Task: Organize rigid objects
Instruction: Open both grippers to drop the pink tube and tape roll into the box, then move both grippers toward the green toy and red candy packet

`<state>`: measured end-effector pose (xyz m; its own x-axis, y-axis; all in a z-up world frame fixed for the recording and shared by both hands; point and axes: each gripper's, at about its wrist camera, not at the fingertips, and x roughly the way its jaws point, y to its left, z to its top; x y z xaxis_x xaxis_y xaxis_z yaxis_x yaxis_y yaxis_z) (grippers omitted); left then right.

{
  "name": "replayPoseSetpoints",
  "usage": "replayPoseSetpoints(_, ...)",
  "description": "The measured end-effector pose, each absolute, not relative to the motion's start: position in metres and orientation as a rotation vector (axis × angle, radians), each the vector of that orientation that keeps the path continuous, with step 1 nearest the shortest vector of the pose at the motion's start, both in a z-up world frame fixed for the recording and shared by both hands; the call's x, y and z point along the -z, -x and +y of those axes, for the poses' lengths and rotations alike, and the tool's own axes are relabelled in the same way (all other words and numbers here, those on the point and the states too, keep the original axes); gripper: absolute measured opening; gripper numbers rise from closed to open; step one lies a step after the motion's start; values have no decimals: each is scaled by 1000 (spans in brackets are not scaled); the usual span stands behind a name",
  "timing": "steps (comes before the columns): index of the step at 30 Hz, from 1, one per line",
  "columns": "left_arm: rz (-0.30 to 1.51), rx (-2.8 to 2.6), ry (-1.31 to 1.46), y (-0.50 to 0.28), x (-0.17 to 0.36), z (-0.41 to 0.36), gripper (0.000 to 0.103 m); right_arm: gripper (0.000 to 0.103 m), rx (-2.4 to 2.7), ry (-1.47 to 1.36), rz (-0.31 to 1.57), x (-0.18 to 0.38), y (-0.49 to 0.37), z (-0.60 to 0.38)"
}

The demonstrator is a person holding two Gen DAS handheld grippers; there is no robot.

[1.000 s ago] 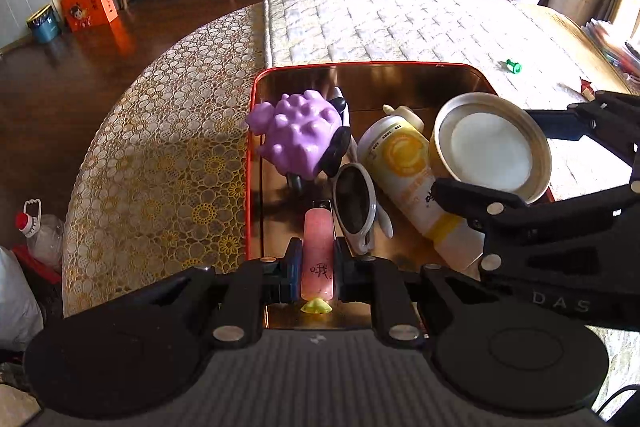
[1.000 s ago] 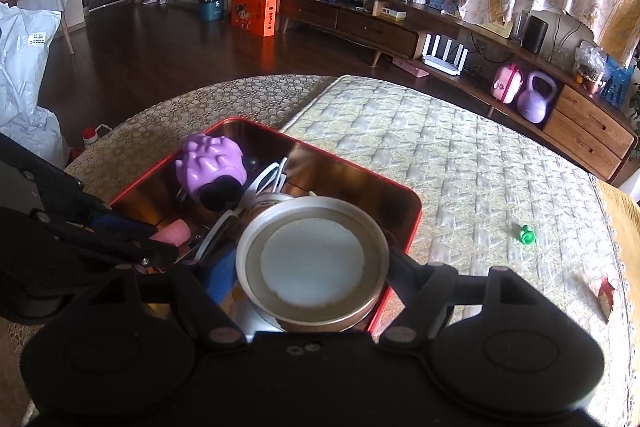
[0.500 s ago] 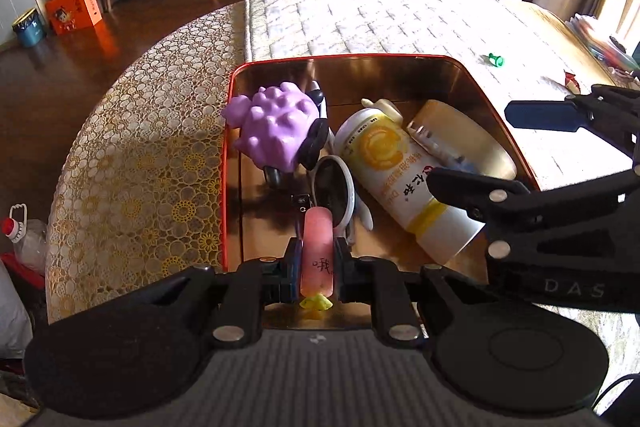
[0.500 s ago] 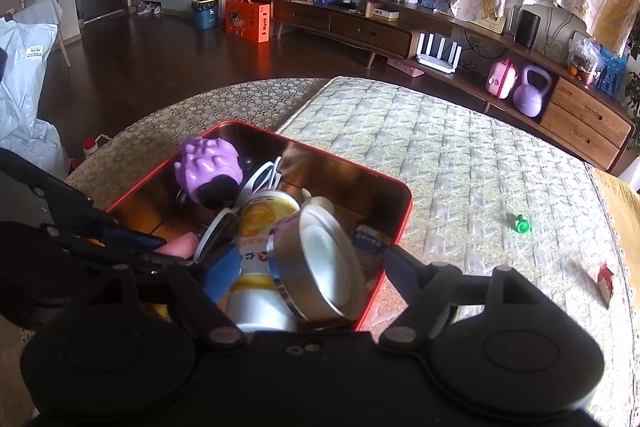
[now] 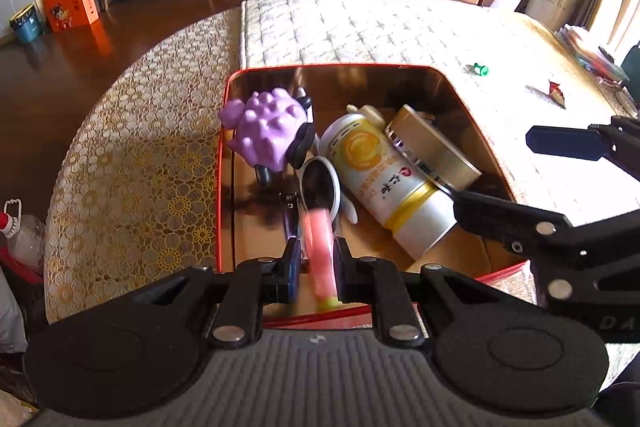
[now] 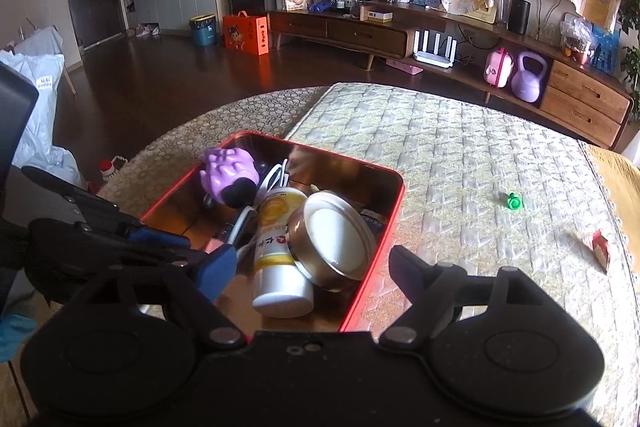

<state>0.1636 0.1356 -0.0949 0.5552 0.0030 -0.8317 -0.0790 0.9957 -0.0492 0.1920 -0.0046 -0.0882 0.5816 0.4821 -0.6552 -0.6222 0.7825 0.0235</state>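
Observation:
A red-rimmed tray [image 5: 219, 187] [image 6: 394, 205] holds a purple spiky toy [image 5: 269, 131] [image 6: 228, 174], sunglasses [image 5: 320, 183], a yellow-and-white bottle [image 5: 386, 183] [image 6: 280, 247] and a round metal tin [image 5: 434, 151] [image 6: 334, 241] lying tilted against the bottle. My left gripper [image 5: 316, 261] hangs over the tray's near end with a blurred pink tube [image 5: 320, 251] between its fingers, which stand slightly apart from it. My right gripper [image 6: 312, 267] is open and empty, just behind the tin.
The tray sits on a round table with a lace cloth [image 5: 132, 163] and a quilted mat [image 6: 460, 163]. A small green piece [image 6: 514, 201] and a red scrap [image 6: 601, 245] lie on the mat to the right. A low sideboard [image 6: 360, 27] stands beyond.
My right gripper let the tin go into the tray and drew back open. My left gripper's fingers have parted a little and the pink tube is tilting, blurred.

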Motion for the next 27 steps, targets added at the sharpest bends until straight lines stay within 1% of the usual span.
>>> replayPoseSetpoints(6, 947, -43, 66, -155, 81, 127, 17, 85, -648, 165, 678, 73, -179, -21)
replayPoseSetpoints(7, 940, -39, 63, -153, 78, 125, 18, 86, -647, 160, 673, 70, -176, -24)
replayPoseSetpoints(9, 924, -38, 57, -150, 73, 120, 25, 88, -647, 146, 663, 66, -171, -30)
replayPoseSetpoints(10, 914, -35, 55, -148, 70, 118, 32, 89, -646, 140, 659, 64, -169, -33)
replayPoseSetpoints(11, 904, -31, 53, -146, 67, 115, 42, 89, -646, 135, 656, 62, -167, -36)
replayPoseSetpoints(12, 892, -30, 50, -144, 64, 113, 49, 90, -645, 130, 652, 61, -164, -39)
replayPoseSetpoints(13, 874, -32, 46, -142, 60, 110, 63, 90, -640, 127, 648, 59, -163, -42)
replayPoseSetpoints(14, 856, -33, 42, -140, 57, 108, 67, 90, -633, 124, 644, 57, -161, -45)
replayPoseSetpoints(17, 838, -20, 34, -137, 49, 100, 68, 94, -618, 104, 634, 52, -155, -56)
replayPoseSetpoints(22, 823, 4, 39, -134, 38, 85, 68, 102, -568, 76, 614, 43, -152, -78)
replayPoseSetpoints(25, 811, 14, 36, -135, 33, 75, 74, 102, -531, 85, 604, 40, -150, -89)
replayPoseSetpoints(27, 803, 22, 35, -137, 29, 68, 75, 102, -509, 93, 599, 38, -148, -96)
